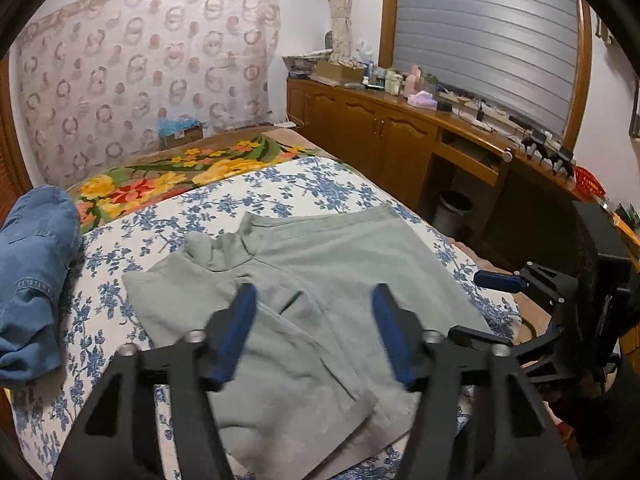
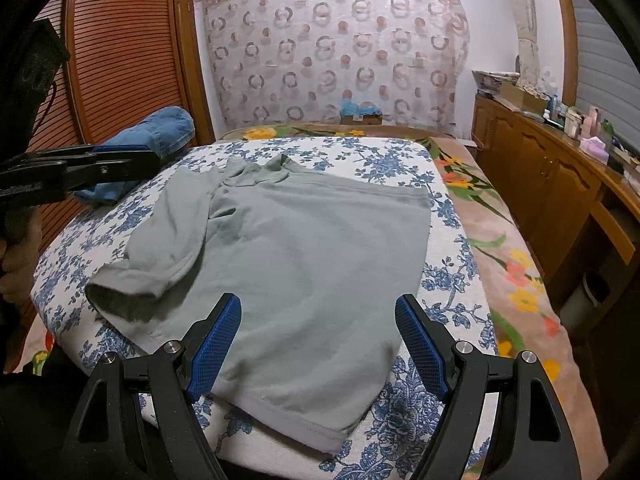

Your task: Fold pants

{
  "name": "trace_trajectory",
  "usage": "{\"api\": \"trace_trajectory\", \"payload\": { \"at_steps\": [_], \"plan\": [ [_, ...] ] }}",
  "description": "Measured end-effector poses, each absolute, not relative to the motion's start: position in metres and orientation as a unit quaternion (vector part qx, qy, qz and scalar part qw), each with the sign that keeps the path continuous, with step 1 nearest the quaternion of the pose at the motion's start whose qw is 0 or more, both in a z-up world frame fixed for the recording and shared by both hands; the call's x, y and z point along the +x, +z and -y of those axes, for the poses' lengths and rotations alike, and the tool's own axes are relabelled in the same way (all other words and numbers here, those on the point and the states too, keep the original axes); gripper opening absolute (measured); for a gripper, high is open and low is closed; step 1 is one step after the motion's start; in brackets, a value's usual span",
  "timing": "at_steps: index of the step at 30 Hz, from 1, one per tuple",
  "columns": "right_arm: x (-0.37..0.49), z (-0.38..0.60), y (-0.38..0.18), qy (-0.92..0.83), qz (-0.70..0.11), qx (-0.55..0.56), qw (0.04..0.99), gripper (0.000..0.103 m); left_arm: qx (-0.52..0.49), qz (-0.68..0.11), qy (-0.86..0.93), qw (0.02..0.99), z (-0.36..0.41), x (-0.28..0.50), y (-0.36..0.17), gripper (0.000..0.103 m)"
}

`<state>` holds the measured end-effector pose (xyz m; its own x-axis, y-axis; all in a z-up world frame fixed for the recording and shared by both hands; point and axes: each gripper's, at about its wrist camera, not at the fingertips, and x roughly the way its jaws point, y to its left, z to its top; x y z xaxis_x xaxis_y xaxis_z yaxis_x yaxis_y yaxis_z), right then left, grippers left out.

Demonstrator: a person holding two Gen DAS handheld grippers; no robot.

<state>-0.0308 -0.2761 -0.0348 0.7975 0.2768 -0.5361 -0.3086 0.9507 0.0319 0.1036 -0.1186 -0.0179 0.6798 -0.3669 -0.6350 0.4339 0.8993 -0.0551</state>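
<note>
Lying across a bed (image 2: pixel 472 208) with a blue-flowered cover, grey-green pants (image 2: pixel 304 248), already doubled leg over leg, hems nearest the cameras, waistband bunched at the far end. Beside them at the left edge, a heap of blue denim (image 1: pixel 36 272), well apart from the work. Hovering above the near hems, left tongs (image 1: pixel 314 334), jaws apart, nothing between the blue pads but cloth seen below. Same for right tongs (image 2: pixel 318 344): spread wide, empty, poised over the lower hem.

Judging the step: next fold, hems up toward the waistband. For a clean result, worth pinching both layers together at each hem corner, not the top layer alone; lifting both sides level and together; carrying the hems over in one flat arc; laying them square on the waistband. Worth smoothing the rumpled crotch first, lest the lump get folded in.
</note>
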Motion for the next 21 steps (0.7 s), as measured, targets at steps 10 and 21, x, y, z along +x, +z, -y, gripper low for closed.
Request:
{"api": "trace_trajectory", "payload": {
  "at_steps": [10,21],
  "plan": [
    [-0.03,0.265,-0.035,0.177,-0.273,-0.027,0.945,0.081,0.05,-0.352,-0.183,0.916,0.087,0.092,-0.042,0.081],
    [-0.014,0.228,-0.047,0.239,-0.289,-0.034,0.926,0.06,0.037,-0.389,-0.15,0.908,0.043,0.08,-0.077,0.081]
  ]
}}
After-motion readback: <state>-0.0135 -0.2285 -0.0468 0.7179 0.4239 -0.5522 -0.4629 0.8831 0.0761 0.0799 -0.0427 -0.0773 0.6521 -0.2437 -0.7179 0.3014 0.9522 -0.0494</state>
